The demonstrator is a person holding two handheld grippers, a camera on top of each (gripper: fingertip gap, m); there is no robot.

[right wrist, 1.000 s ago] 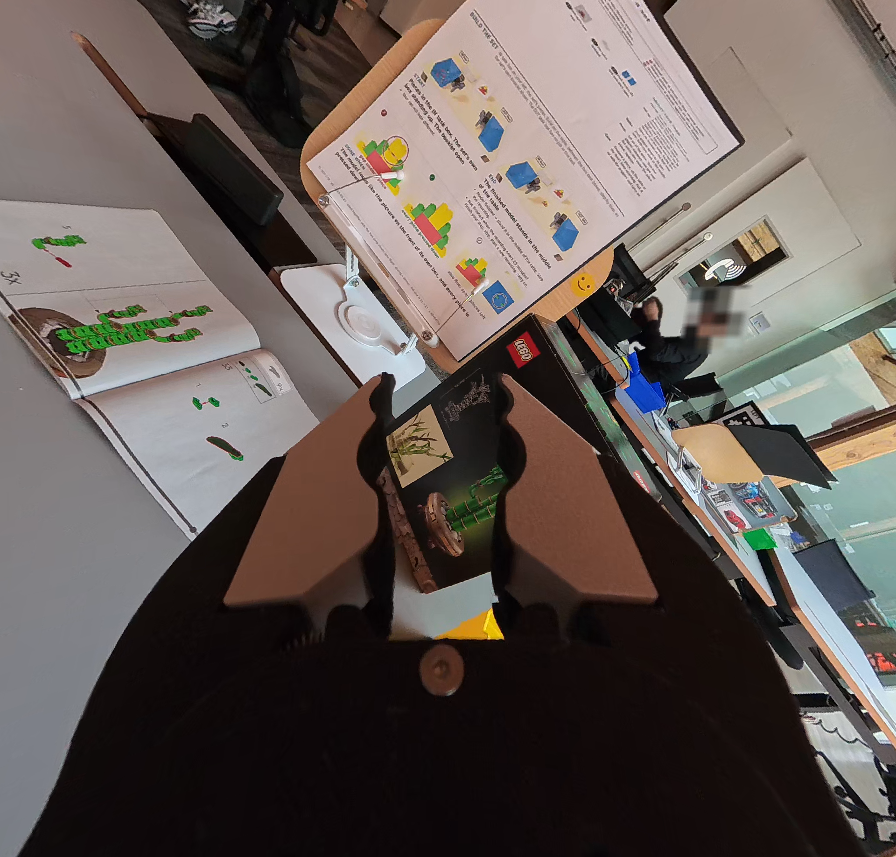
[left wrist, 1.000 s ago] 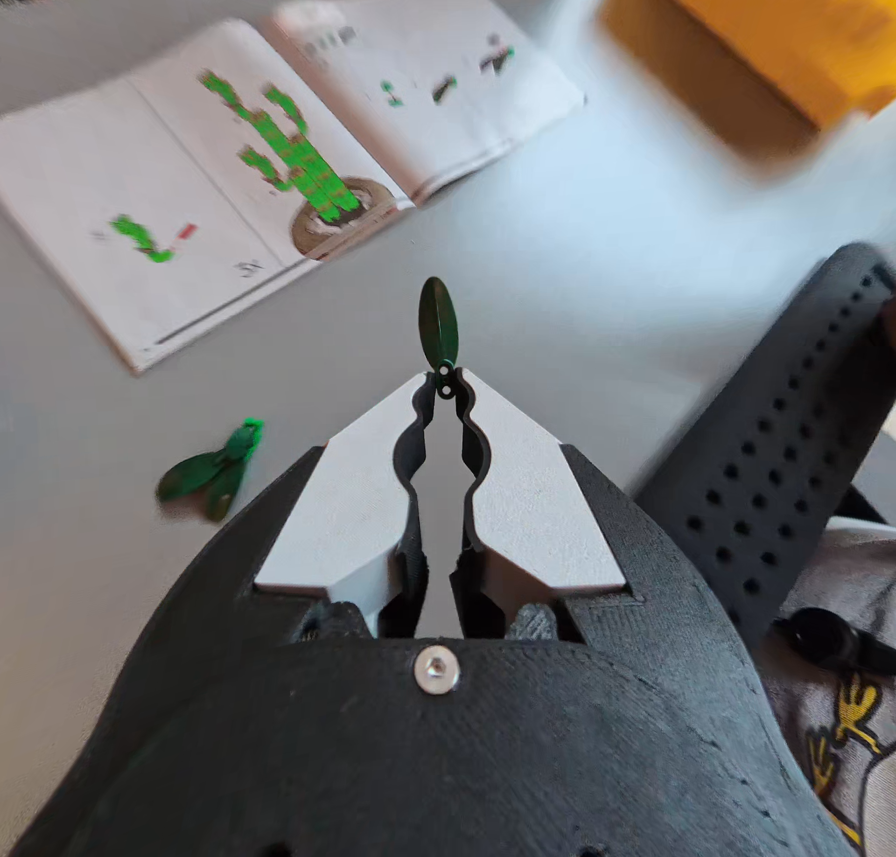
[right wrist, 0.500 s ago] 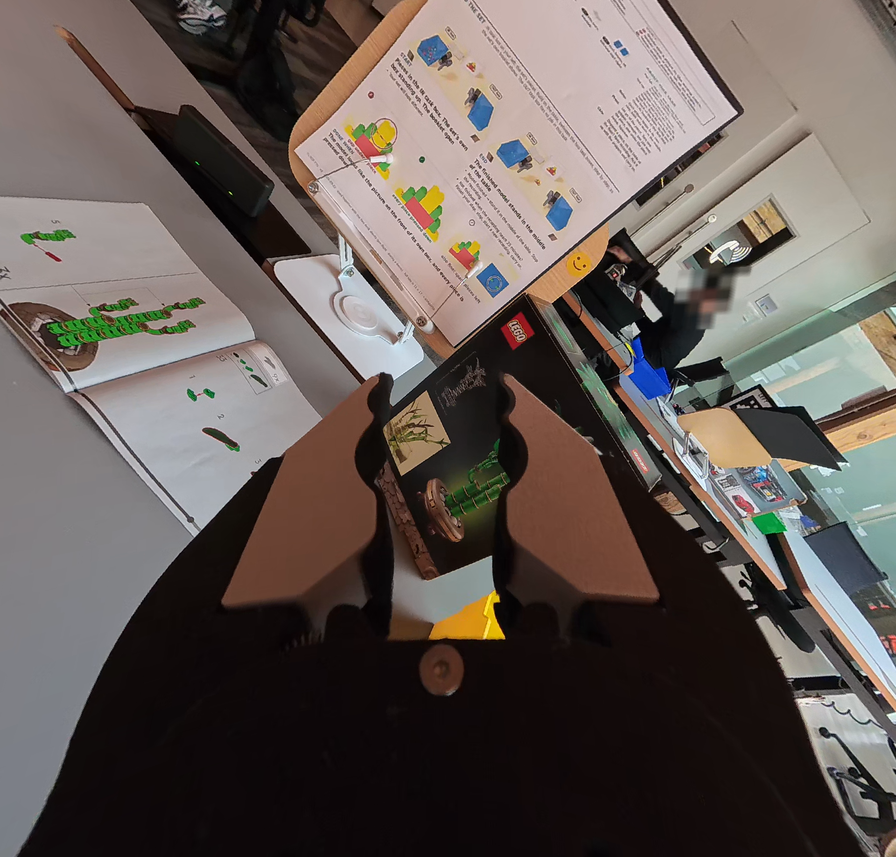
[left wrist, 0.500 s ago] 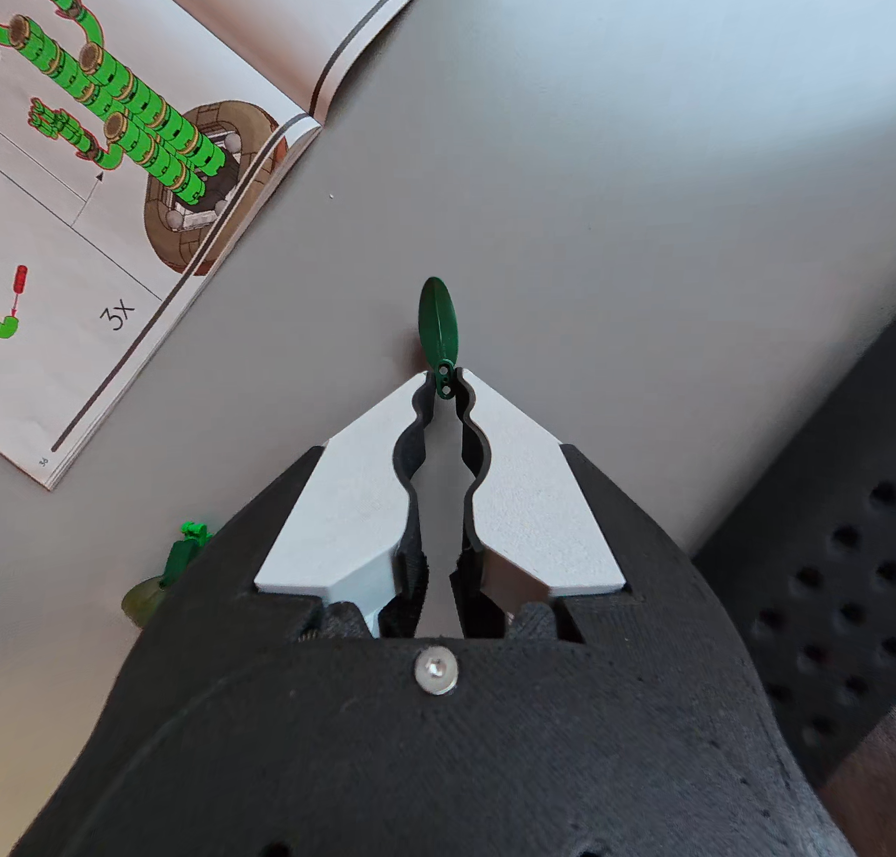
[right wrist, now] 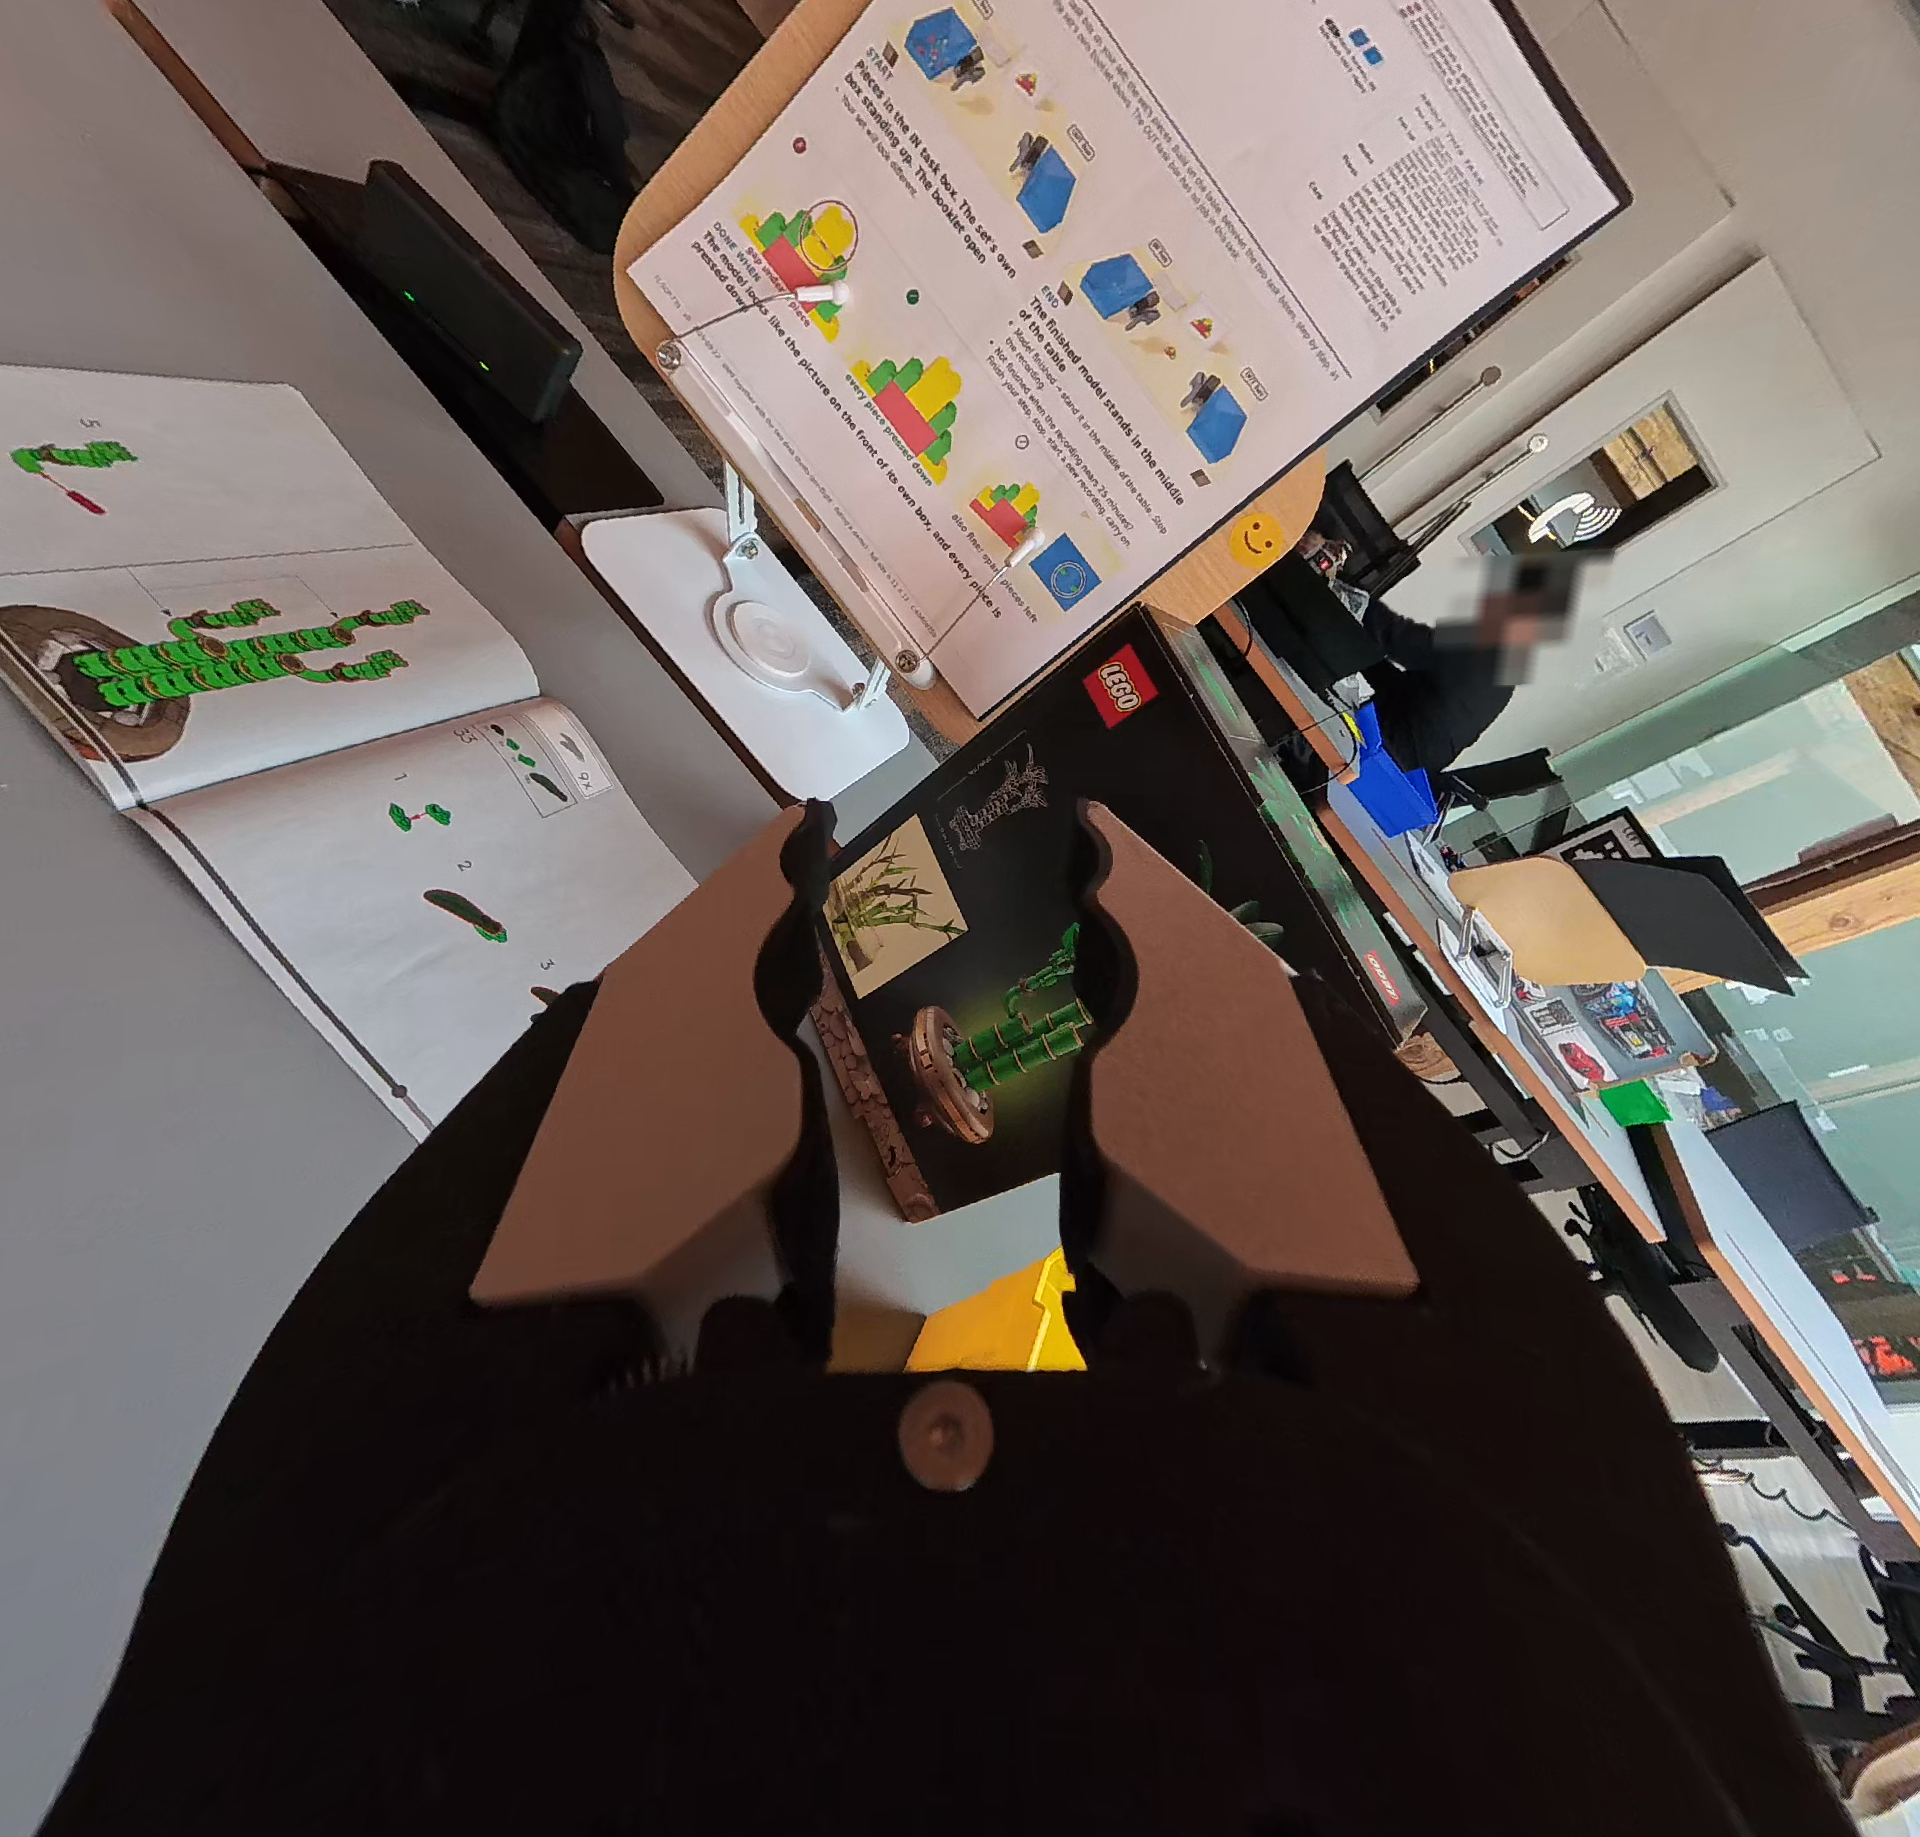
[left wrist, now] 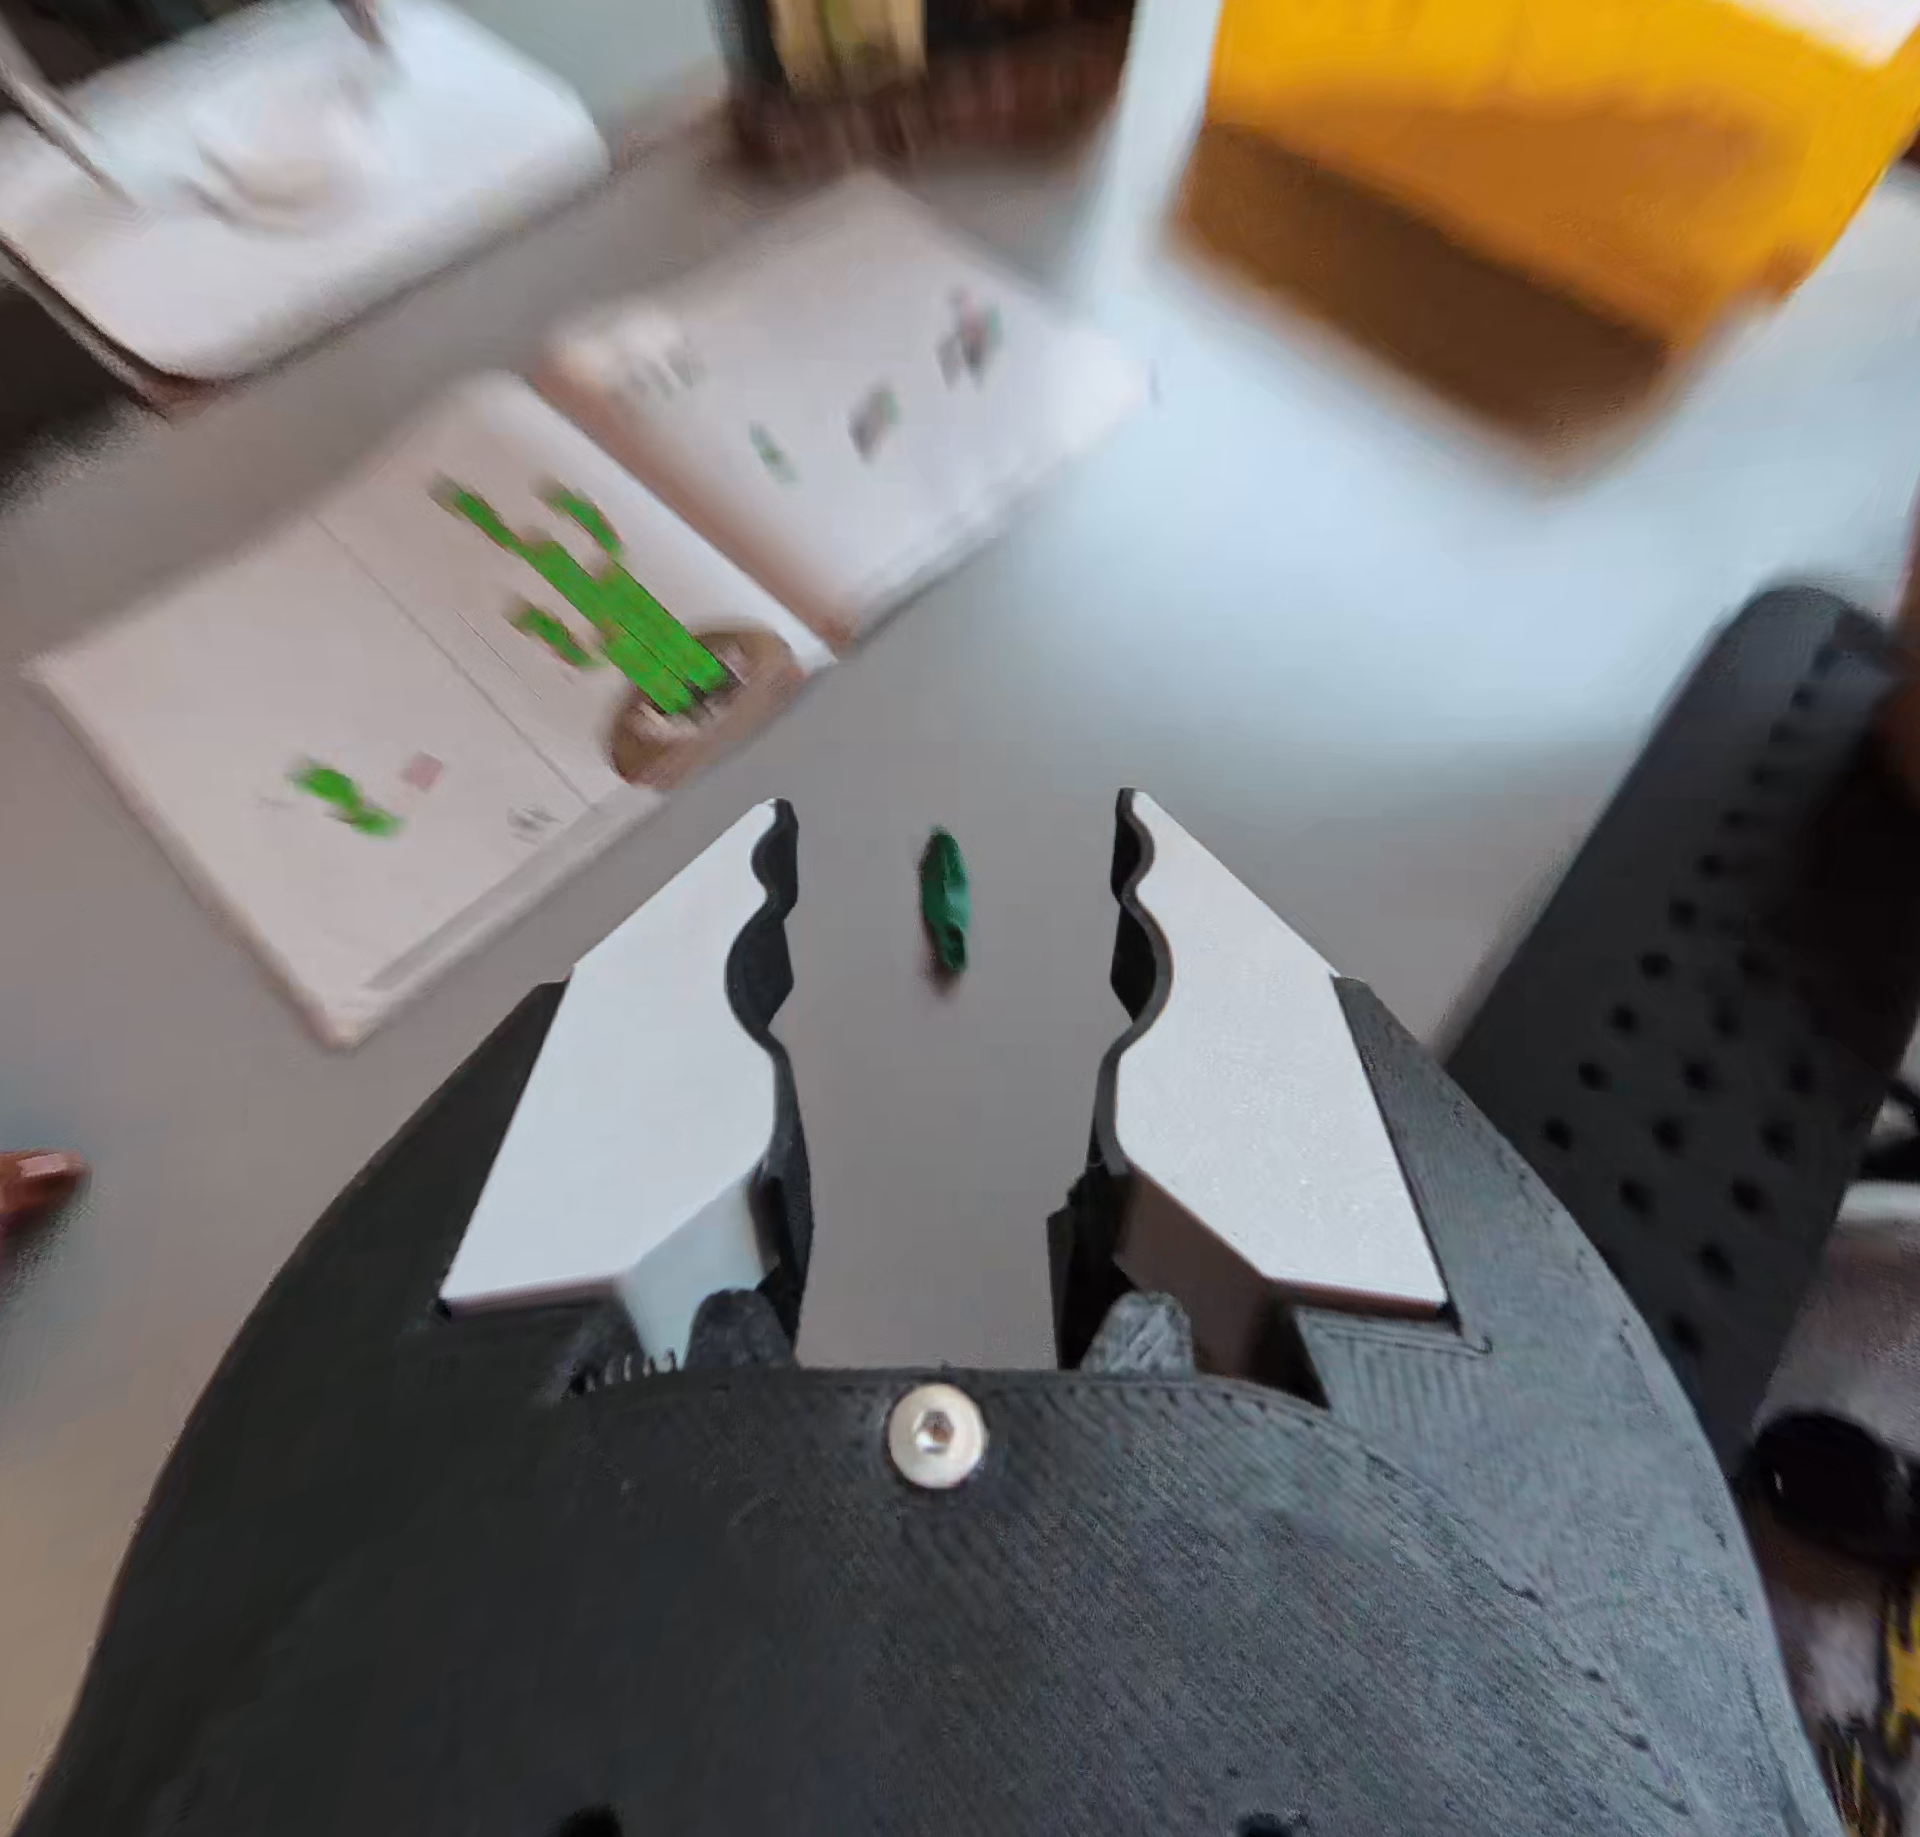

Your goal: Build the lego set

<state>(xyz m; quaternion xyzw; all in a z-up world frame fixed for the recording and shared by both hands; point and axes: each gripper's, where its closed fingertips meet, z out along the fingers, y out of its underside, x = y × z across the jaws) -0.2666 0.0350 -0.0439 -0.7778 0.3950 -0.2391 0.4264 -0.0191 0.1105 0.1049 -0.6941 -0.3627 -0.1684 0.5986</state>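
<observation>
My left gripper (left wrist: 948, 819) is open and empty above the grey table (left wrist: 1299, 707). A small dark green leaf piece (left wrist: 945, 898) lies on the table between and just beyond its fingertips. The open instruction booklet (left wrist: 499, 644) lies ahead to the left, blurred; it also shows in the right wrist view (right wrist: 281, 686). My right gripper (right wrist: 943, 819) is open and empty, held above the table and pointing at the black set box (right wrist: 1029, 966).
A yellow bin (left wrist: 1538, 156) stands at the far right of the left view. The other gripper's black body (left wrist: 1704, 1008) is close on the right. A white stand (right wrist: 769, 644) holds a printed sheet (right wrist: 1091, 260). A person sits far behind. About 30 cm separates my left fingertips from my right. It is some 10 cm from my left tips to the small dark green leaf piece (left wrist: 945, 898).
My left gripper has opened and let go of the green leaf piece, which now lies on the table. The left view has swung back up toward the booklet. The right gripper has barely moved.
</observation>
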